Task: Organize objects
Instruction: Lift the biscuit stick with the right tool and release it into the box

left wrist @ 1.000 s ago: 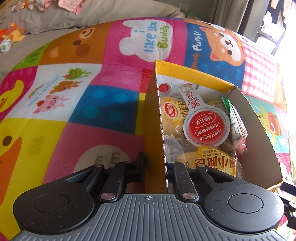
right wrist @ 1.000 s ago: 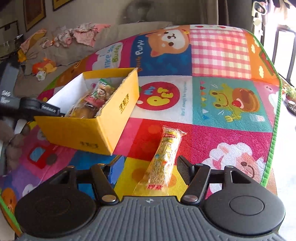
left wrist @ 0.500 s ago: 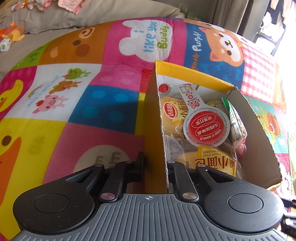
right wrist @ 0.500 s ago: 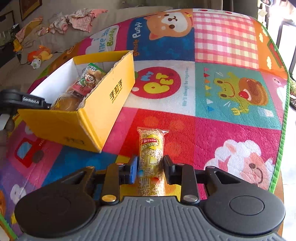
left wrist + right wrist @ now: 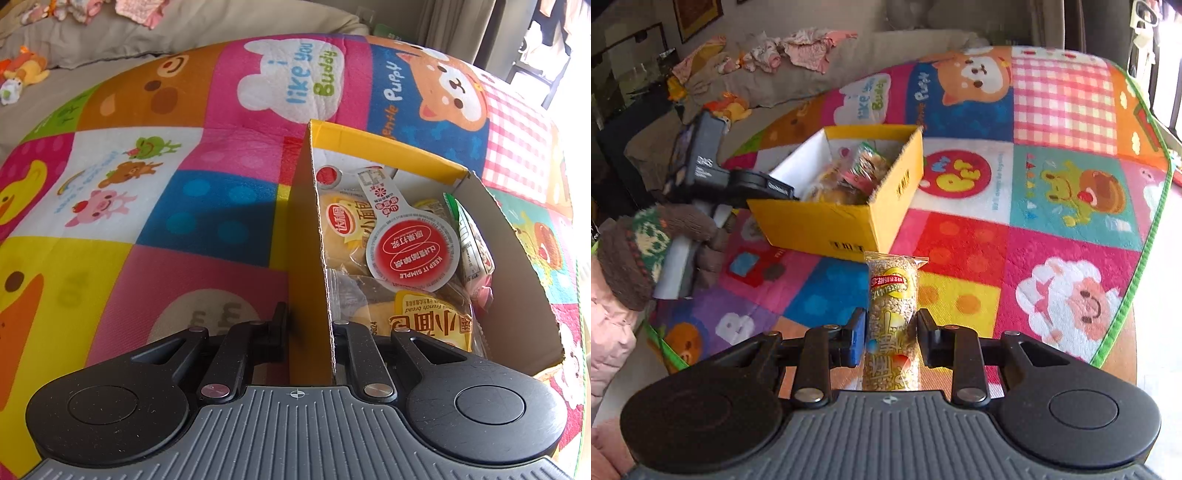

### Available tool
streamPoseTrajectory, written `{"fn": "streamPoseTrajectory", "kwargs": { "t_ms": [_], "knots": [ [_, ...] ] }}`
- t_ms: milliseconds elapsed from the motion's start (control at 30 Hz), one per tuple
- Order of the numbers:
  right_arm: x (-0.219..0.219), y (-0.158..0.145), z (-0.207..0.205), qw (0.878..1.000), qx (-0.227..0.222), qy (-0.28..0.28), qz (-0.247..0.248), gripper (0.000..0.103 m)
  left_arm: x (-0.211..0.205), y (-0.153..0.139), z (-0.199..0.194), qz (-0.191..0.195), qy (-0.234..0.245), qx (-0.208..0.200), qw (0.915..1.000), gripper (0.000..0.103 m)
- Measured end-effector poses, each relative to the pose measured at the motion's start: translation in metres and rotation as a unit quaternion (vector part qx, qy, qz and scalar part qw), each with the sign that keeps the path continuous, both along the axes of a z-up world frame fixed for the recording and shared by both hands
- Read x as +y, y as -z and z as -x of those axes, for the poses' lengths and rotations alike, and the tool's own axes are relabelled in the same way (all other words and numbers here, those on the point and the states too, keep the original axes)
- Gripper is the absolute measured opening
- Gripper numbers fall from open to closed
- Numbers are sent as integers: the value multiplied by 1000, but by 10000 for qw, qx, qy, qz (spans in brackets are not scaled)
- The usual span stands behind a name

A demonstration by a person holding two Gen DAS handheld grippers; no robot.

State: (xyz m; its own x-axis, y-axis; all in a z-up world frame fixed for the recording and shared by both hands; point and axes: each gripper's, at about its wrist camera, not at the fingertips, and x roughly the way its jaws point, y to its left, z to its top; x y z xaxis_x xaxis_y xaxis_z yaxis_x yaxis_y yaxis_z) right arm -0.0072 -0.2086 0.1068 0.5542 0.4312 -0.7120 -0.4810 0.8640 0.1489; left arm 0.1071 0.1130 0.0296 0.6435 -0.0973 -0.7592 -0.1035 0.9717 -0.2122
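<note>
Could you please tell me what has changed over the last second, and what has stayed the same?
The right claw closed on the long puffed-grain snack pack, which lay loose on the mat a second ago, and lifted it off the mat, its far end now pointing toward the yellow box. The left claw stayed clamped on the box's side wall, and the box with its snacks did not move.
</note>
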Motion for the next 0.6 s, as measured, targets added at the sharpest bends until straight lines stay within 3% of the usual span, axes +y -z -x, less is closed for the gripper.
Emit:
{"fn": "streamPoseTrajectory", "kwargs": {
  "t_ms": [333,467,600],
  "knots": [
    [23,-112,-11,9865,-1525,-152,-578,28,1,1,1,44,0,-41,10000,14],
    [38,-125,-46,9861,-1378,-70,-925,28,2,1,1,65,6,-56,10000,15],
    [56,-114,-83,9875,-1119,167,-1096,28,4,2,3,155,5,-83,9998,15]
  ]
}}
